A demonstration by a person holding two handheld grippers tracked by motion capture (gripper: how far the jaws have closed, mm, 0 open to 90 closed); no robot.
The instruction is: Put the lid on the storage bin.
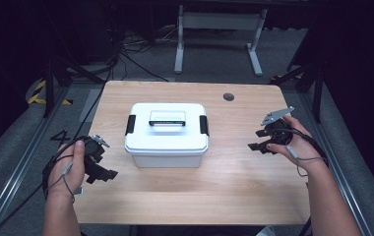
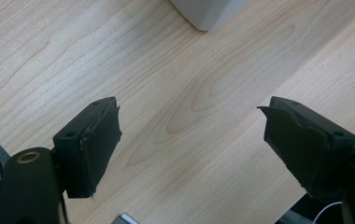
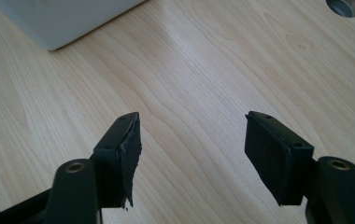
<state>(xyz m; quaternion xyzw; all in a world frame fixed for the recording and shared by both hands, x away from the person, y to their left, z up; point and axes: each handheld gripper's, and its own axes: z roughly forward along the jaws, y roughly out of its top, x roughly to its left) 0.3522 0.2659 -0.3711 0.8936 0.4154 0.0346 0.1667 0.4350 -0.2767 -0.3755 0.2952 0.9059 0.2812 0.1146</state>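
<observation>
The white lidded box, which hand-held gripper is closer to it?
Left. The left hand-held gripper sits just off the white box's front left corner; the right hand-held gripper hangs farther off its right side.

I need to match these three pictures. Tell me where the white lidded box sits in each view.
High view: white box at the table's centre, between the two grippers, lid on, black latches at both ends.
Left gripper view: one white corner at the top edge, right of centre.
Right gripper view: one white corner at top left.
Shared landmark: the light wooden tabletop.
</observation>
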